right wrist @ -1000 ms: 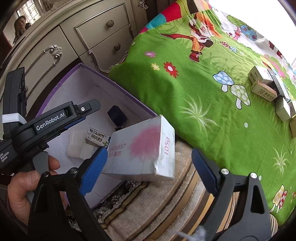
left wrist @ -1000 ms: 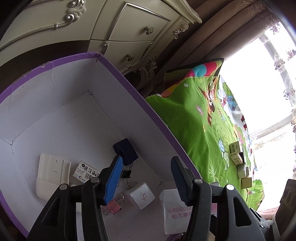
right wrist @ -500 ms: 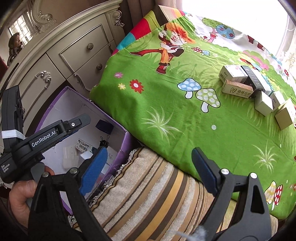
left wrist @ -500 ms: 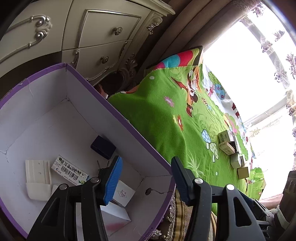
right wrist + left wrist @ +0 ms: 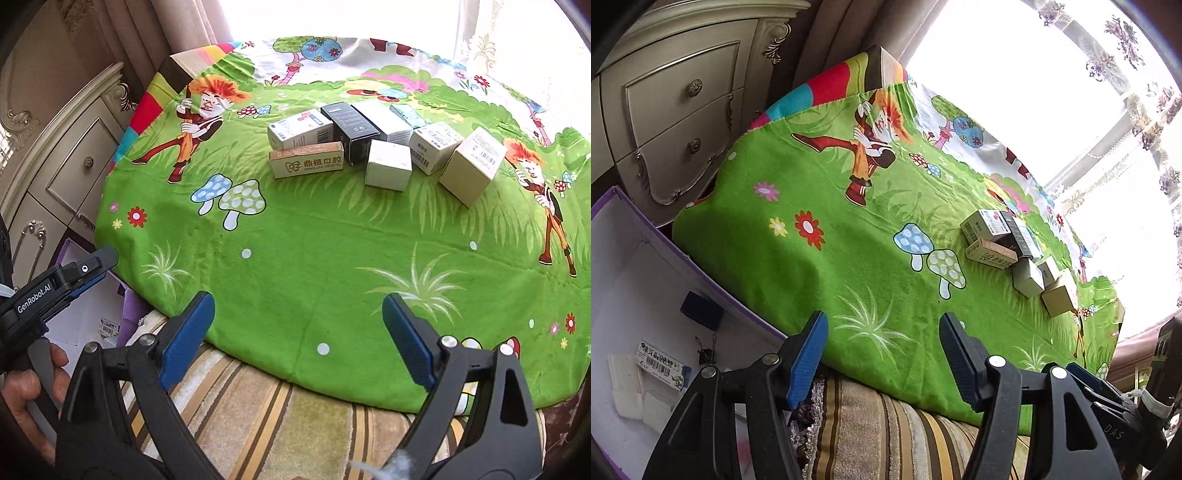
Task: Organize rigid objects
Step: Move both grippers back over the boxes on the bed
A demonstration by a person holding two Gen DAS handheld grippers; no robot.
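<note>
Several small cartons sit grouped on the green cartoon cloth (image 5: 295,258): a tan lettered box (image 5: 306,161), a white cube (image 5: 388,164), a black box (image 5: 349,127) and a beige box (image 5: 472,164). The left wrist view shows the same group (image 5: 1004,243) far right. My right gripper (image 5: 297,306) stands open and empty over the cloth's near edge. My left gripper (image 5: 881,332) is opening with nothing between its fingers. The purple-rimmed white box (image 5: 628,258) at lower left holds a dark blue box (image 5: 701,310), a barcode card (image 5: 661,363) and a binder clip (image 5: 703,354).
A cream dresser (image 5: 676,122) with drawers stands behind the purple box. A striped cushion (image 5: 295,417) lies under both grippers at the cloth's near edge. A hand (image 5: 29,373) holds the left gripper's handle at the left of the right wrist view. Curtains and a bright window lie beyond.
Both views swung from the purple box to the green cloth. The white-and-pink carton between the right fingers a second ago dropped into the purple box. The left jaws have widened.
</note>
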